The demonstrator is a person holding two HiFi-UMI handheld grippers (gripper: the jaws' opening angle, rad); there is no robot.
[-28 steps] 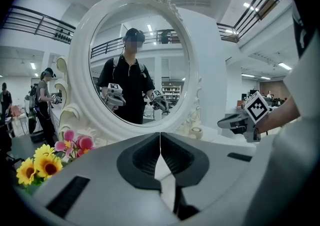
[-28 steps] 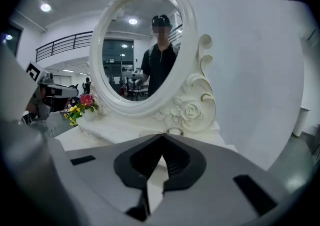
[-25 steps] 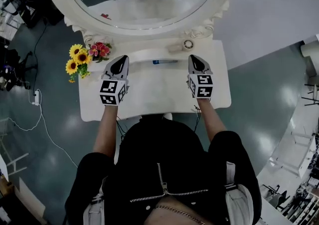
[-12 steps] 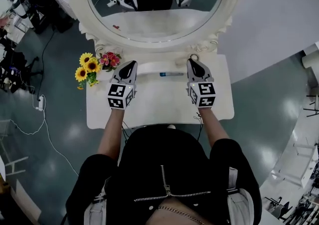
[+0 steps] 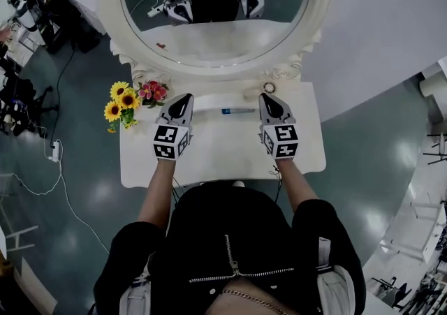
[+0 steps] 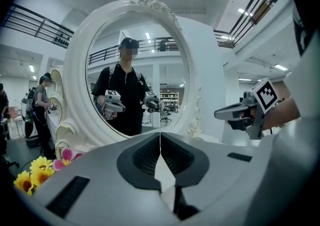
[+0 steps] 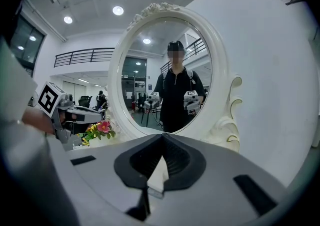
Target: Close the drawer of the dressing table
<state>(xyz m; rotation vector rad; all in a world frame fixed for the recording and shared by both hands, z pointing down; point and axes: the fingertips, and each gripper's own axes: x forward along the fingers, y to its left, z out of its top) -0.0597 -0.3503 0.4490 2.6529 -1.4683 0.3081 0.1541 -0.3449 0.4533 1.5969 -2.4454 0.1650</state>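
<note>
Dressing table with oval mirror

Bare tabletop centre; flowers left, mirror behind.

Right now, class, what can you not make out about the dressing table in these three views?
1. The drawer: head view, hidden beneath the tabletop and the person's torso; open or shut cannot be told.
2. The blue item on the tabletop: head view, too small to identify.
3. The tabletop itself: gripper views, blocked by the left hand-held gripper and right hand-held gripper.
</note>
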